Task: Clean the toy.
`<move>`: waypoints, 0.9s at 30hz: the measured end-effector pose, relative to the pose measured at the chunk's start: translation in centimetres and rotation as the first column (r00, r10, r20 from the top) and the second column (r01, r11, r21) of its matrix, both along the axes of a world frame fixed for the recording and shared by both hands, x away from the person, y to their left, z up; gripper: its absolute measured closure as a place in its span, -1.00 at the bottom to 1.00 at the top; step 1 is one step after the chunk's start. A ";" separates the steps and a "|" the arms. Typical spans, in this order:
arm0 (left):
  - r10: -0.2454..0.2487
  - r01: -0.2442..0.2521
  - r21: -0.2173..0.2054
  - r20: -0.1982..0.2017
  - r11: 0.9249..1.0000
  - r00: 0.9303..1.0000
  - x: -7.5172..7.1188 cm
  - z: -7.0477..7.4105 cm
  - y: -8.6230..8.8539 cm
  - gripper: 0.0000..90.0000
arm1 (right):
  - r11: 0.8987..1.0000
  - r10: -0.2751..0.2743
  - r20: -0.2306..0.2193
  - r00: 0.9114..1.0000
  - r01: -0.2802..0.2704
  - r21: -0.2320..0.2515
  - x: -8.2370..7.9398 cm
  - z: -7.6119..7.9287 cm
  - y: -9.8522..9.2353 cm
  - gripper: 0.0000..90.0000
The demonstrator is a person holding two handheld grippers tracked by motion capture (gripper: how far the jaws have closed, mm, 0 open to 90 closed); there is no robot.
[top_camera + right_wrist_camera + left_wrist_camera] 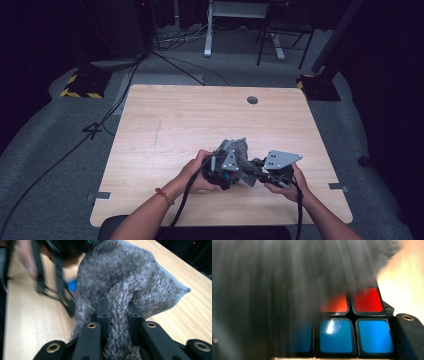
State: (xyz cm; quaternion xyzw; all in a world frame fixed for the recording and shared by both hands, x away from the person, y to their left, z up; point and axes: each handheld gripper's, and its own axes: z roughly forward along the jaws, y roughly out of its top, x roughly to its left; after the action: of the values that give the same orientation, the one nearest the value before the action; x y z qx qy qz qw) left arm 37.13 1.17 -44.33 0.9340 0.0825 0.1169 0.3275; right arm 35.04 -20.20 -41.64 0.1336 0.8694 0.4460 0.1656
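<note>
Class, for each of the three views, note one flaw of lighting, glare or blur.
High view: dim room around the lit table. Left gripper view: grey cloth smeared out of focus, glare on a blue tile of the puzzle cube. Right gripper view: the hand blurred.

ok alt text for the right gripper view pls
The right hand-held gripper pinches a fold of fuzzy grey cloth between its two black jaws, above a light wooden table. Behind the cloth, blurred, are the other hand-held gripper and a patch of blue.

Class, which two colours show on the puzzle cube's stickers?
Red above blue on the puzzle cube, clearest in the left gripper view.
</note>
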 end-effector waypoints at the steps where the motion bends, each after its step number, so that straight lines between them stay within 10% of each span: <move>1: 0.003 -0.003 0.013 -0.003 1.000 1.000 -0.1 -0.2 -0.4 -0.25 | 1.000 0.013 0.002 1.000 -0.013 -0.007 -0.2 0.2 0.3 0.72; 8: -0.010 0.010 0.036 -0.004 0.999 1.000 -0.4 -0.8 -1.3 -0.25 | 0.993 0.080 0.031 0.996 -0.077 -0.090 -1.5 0.2 3.1 0.70; 14: -0.003 0.004 0.010 -0.031 1.000 1.000 -0.1 -0.6 -0.9 -0.25 | 0.997 -0.016 0.064 0.998 0.020 -0.068 -0.5 0.0 2.6 0.70; 21: -0.021 0.021 -0.013 -0.016 1.000 1.000 -0.4 0.0 -0.3 -0.25 | 0.995 -0.088 0.037 0.995 0.090 -0.048 0.7 -0.7 0.3 0.71; 27: -0.038 0.039 -0.078 0.003 0.996 0.999 -0.8 0.9 0.4 -0.25 | 0.998 -0.053 -0.071 0.996 0.054 0.011 1.3 -1.7 -1.1 0.71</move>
State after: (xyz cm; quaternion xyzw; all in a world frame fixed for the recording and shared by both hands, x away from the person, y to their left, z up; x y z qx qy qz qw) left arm 36.35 1.60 -43.47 0.9217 0.0687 0.1082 0.3660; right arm 36.36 -21.25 -43.37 0.1739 0.8678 0.4422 0.1457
